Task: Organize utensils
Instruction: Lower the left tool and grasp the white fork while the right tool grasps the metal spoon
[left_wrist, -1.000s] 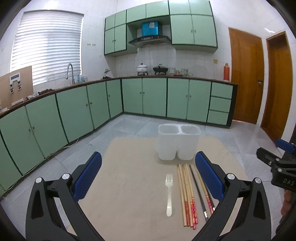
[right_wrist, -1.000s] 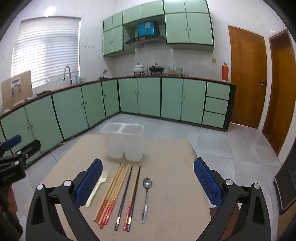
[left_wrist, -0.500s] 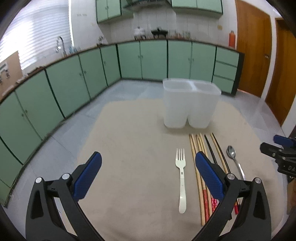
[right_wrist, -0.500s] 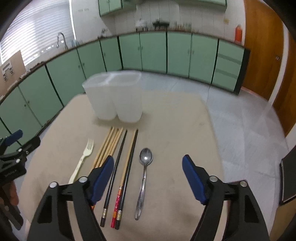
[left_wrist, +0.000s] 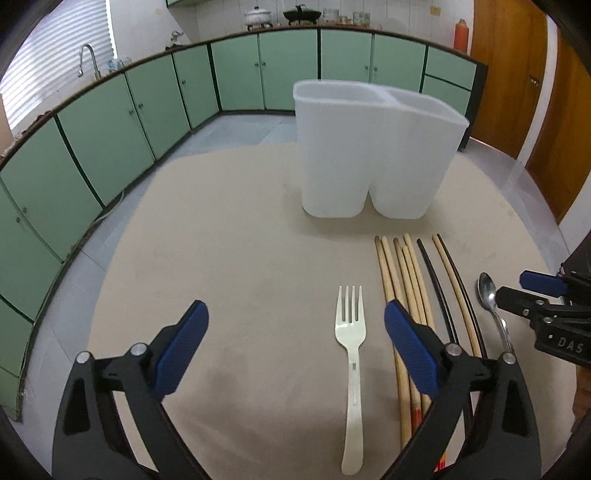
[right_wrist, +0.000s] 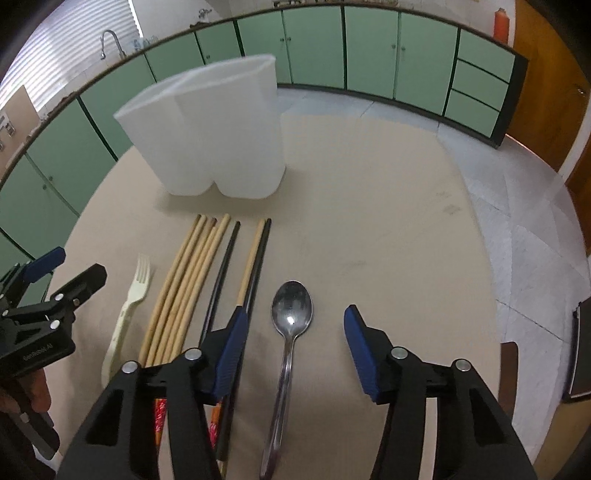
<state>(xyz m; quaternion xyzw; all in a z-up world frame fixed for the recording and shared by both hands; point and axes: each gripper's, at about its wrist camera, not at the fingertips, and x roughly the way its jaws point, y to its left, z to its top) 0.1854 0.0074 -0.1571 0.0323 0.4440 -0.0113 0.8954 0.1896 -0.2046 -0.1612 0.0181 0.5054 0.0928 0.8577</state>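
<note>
white translucent two-compartment utensil holder (left_wrist: 373, 155) stands upright at the far side of the beige desk (left_wrist: 229, 258); can't see inside either compartment. utensils lie flat in a row just in front of it: cream plastic fork (left_wrist: 351, 354), tines toward the holder, then a bundle of bamboo chopsticks (left_wrist: 402, 280), then black and tan chopsticks (left_wrist: 448, 284), then a steel spoon (right_wrist: 290, 332), bowl toward the holder. left gripper (left_wrist: 295, 347) has its fingers wide apart, just been closing a little, fork between them but not touched. right gripper (right_wrist: 293, 349) has its fingers about half apart, just been closing, spoon between them, pads clear of it. near ends of chopsticks hidden behind the fingers; red printed ends only partly visible. spoon handle end cut off by frame edge.
</note>
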